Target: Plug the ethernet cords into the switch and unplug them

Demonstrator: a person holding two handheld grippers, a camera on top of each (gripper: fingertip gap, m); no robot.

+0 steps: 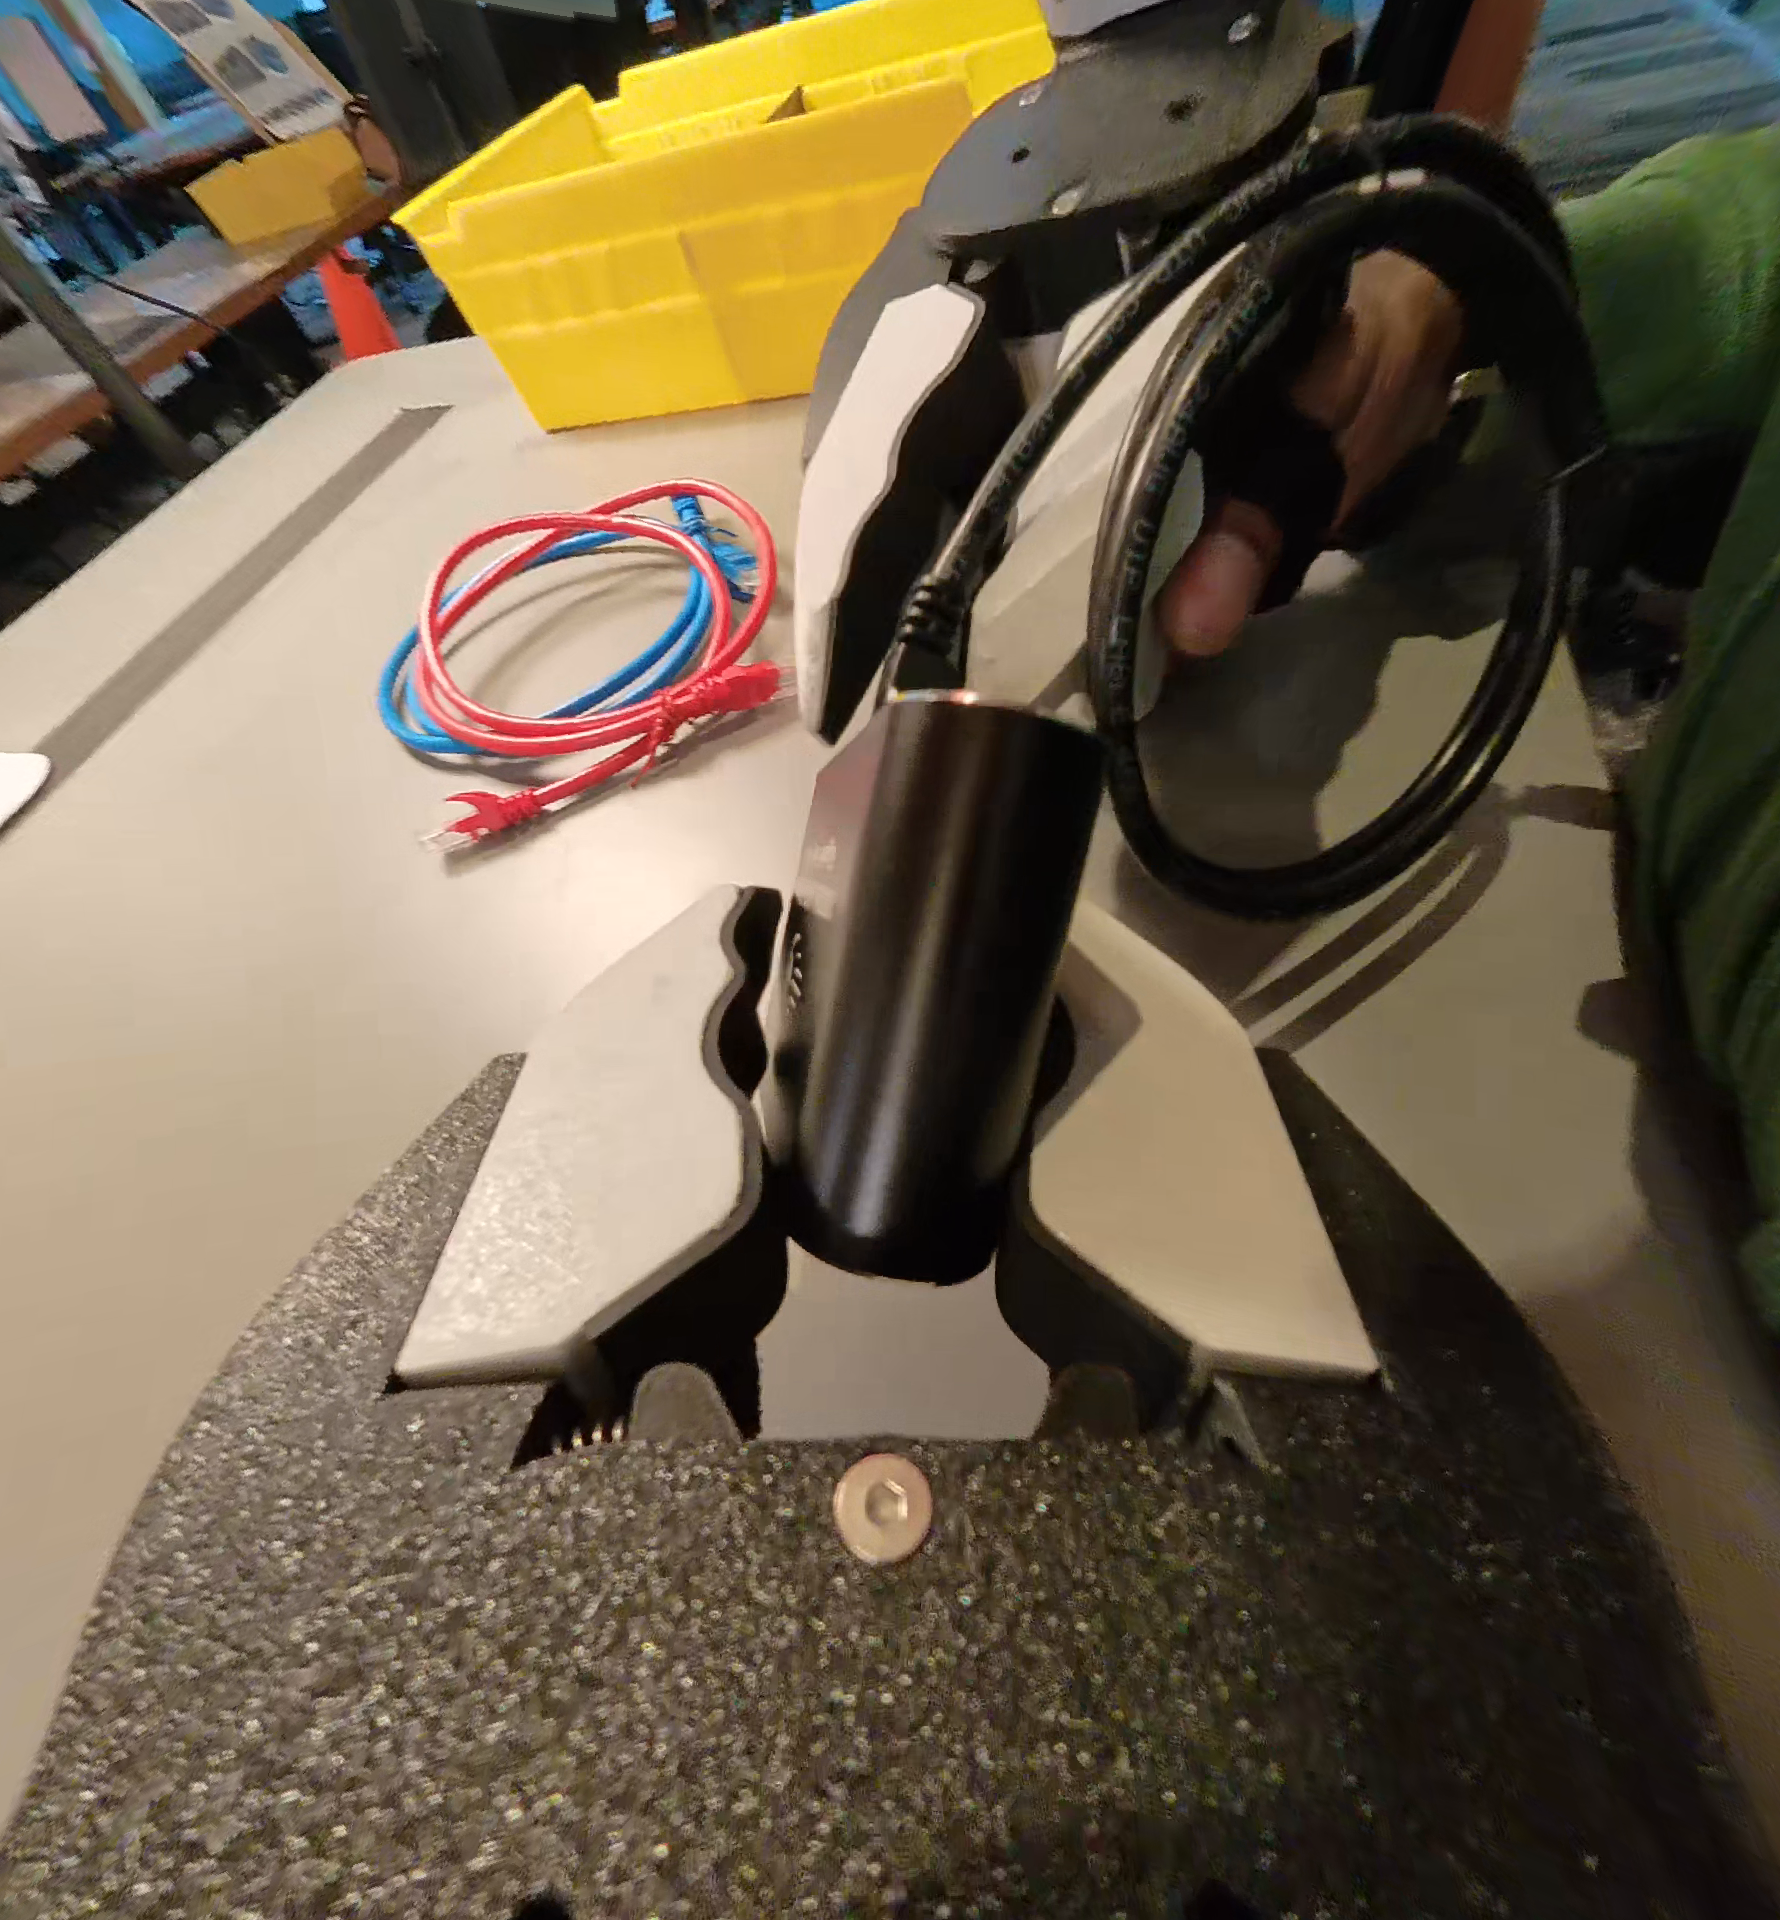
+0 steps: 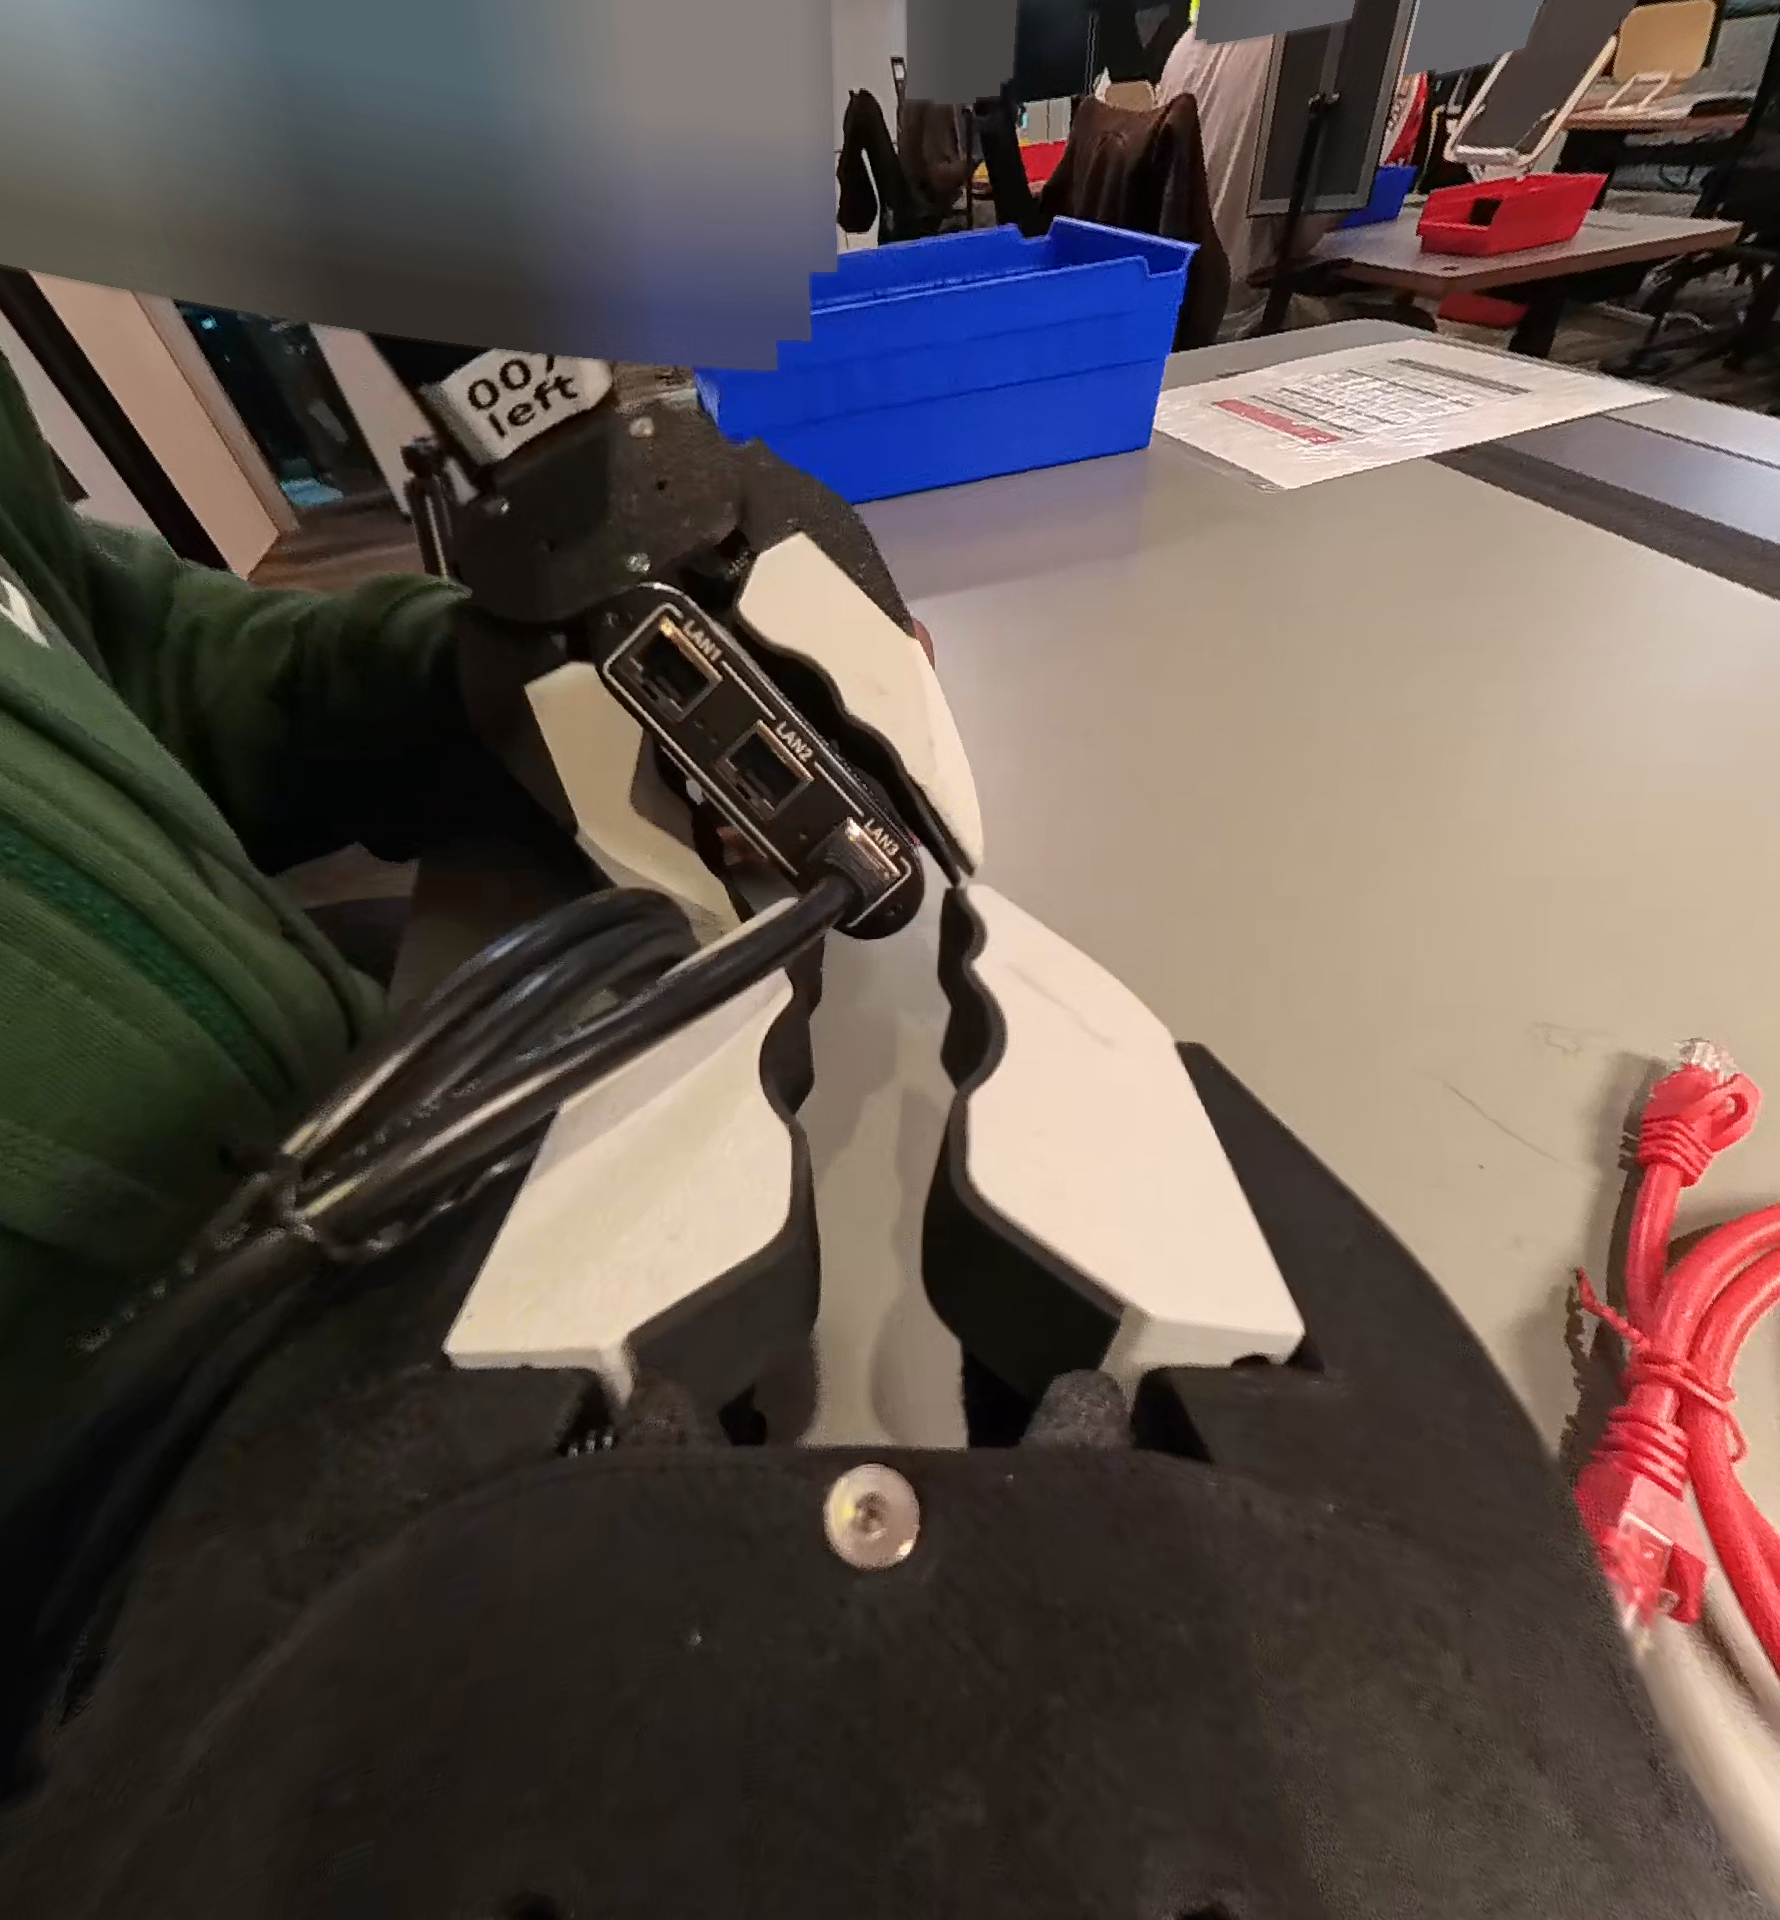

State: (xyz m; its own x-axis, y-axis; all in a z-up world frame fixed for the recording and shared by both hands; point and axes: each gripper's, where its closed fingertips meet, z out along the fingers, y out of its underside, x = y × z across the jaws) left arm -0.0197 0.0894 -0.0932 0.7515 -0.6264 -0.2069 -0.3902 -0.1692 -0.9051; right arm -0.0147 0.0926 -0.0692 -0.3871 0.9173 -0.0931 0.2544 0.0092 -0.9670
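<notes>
The left gripper [image 1: 901, 1049] was clenched on the small black plastic network switch [image 1: 927, 997], holding it off the grey tabletop [image 1: 242, 1039] with its port face turned toward the right gripper [image 2: 875, 966], probably so the sockets could be reached head-on. In the right wrist view three ports ran along that face; the two farther from the right claw were empty, and the nearest held the plug of a black ethernet cord [image 2: 761, 935], which touched the inner edge of the right claw's left finger [image 2: 699, 1143]. The right claw's jaws stood a little apart with nothing between them, so it was released, its tips just short of the switch. The black cord's remaining length hung in a tied coil [image 1: 1333, 582] beside the left claw's far side, in front of the green sleeve [image 1: 1717, 520]; bundling likely kept the slack from dragging on the plug. A red ethernet cord [image 1: 595, 623] and a blue ethernet cord [image 1: 553, 665] lay coiled together on the tabletop, ahead and left of the left claw, waiting their turn. A yellow plastic bin [image 1: 678, 239] stood beyond them.
</notes>
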